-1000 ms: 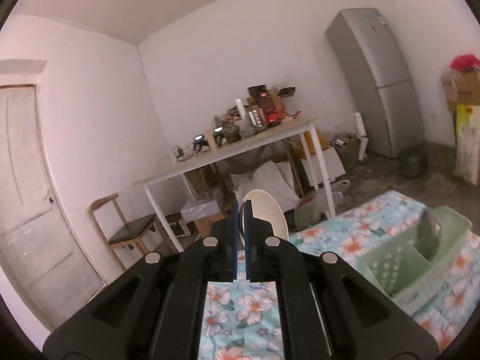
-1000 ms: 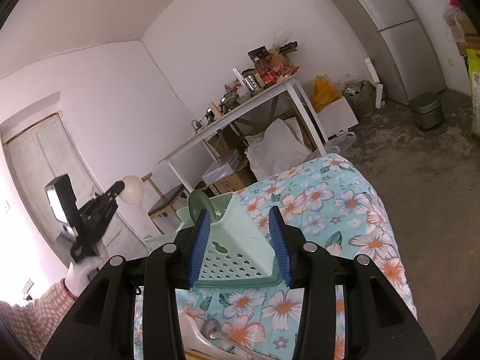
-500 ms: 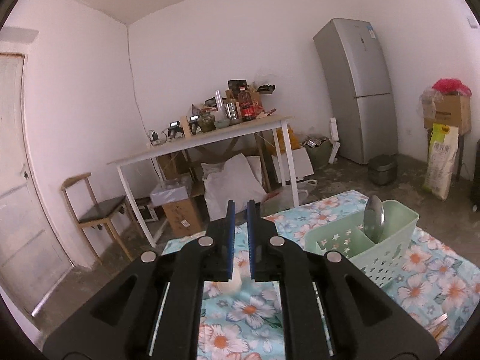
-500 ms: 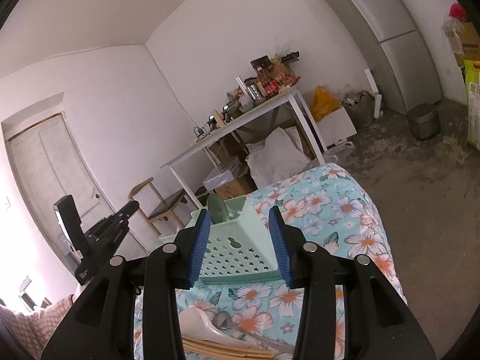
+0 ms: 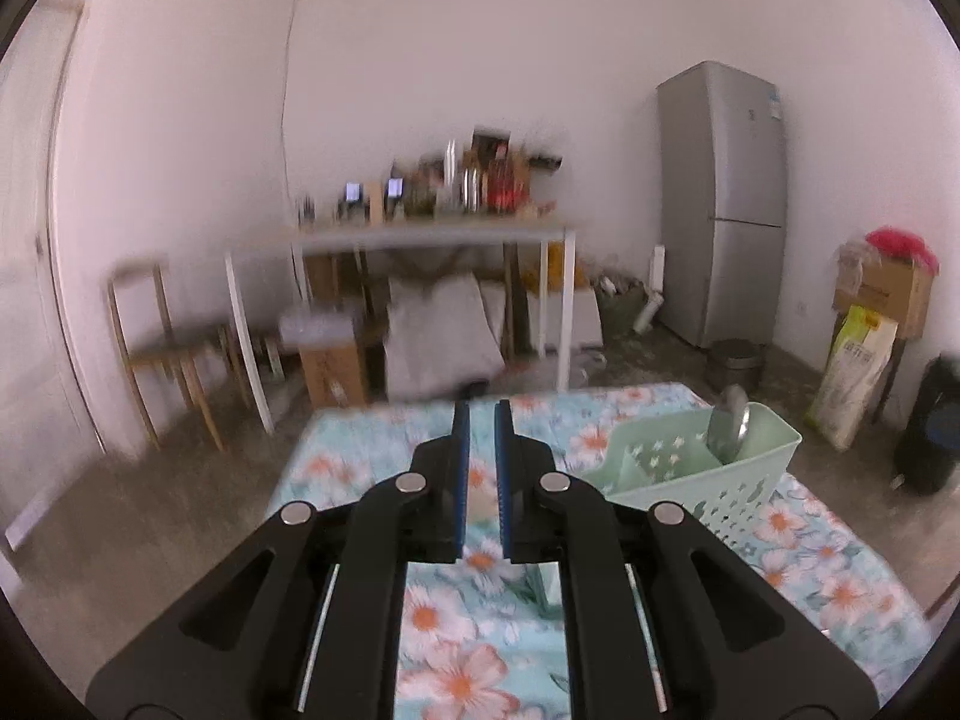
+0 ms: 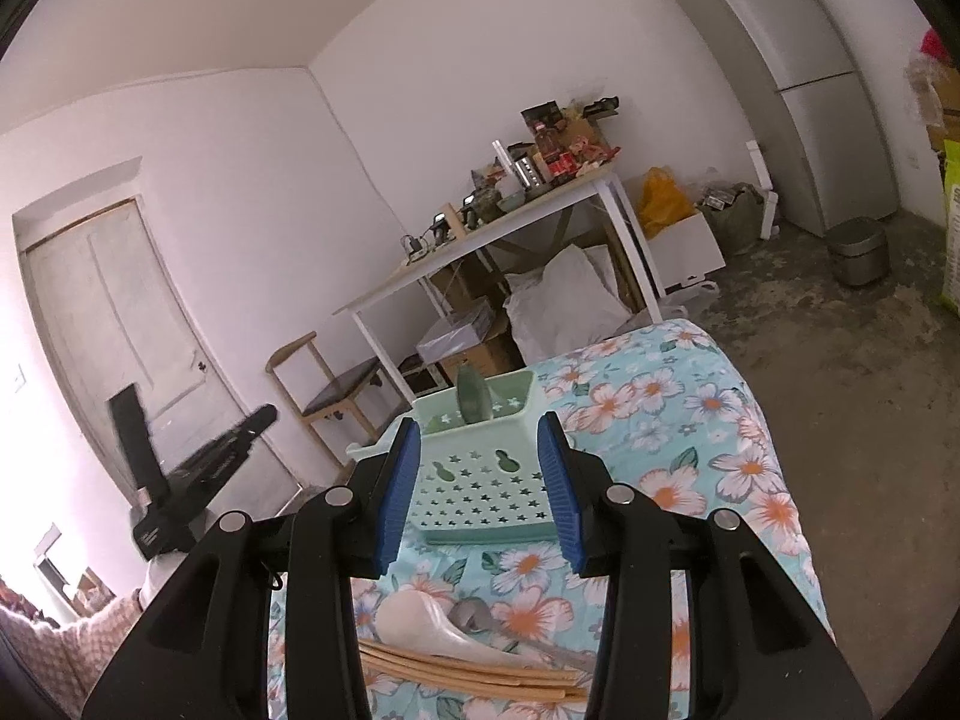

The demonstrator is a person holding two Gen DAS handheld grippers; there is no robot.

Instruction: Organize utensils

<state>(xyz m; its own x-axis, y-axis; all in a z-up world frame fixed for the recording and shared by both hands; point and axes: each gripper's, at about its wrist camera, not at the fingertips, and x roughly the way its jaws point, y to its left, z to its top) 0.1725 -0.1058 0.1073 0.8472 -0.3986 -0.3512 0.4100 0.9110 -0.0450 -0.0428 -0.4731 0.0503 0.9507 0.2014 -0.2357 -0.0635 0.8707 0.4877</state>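
Observation:
A pale green perforated utensil basket stands on the floral tablecloth with a metal spoon upright in it, which also shows in the right wrist view. My left gripper is nearly shut, with something pale and hard to make out low between its jaws. My right gripper is open and empty, held above and in front of the basket. Below it lie a white ceramic spoon, a metal spoon and wooden chopsticks. The left gripper also shows at the left of the right wrist view.
The tablecloth's far edge drops to a concrete floor. Beyond are a cluttered white table, a wooden chair, a grey fridge, a small bin and boxes.
My left gripper swung down and right from pointing at the room with a white spoon held up; the spoon bowl no longer shows above the jaws. The right gripper stayed open near the basket.

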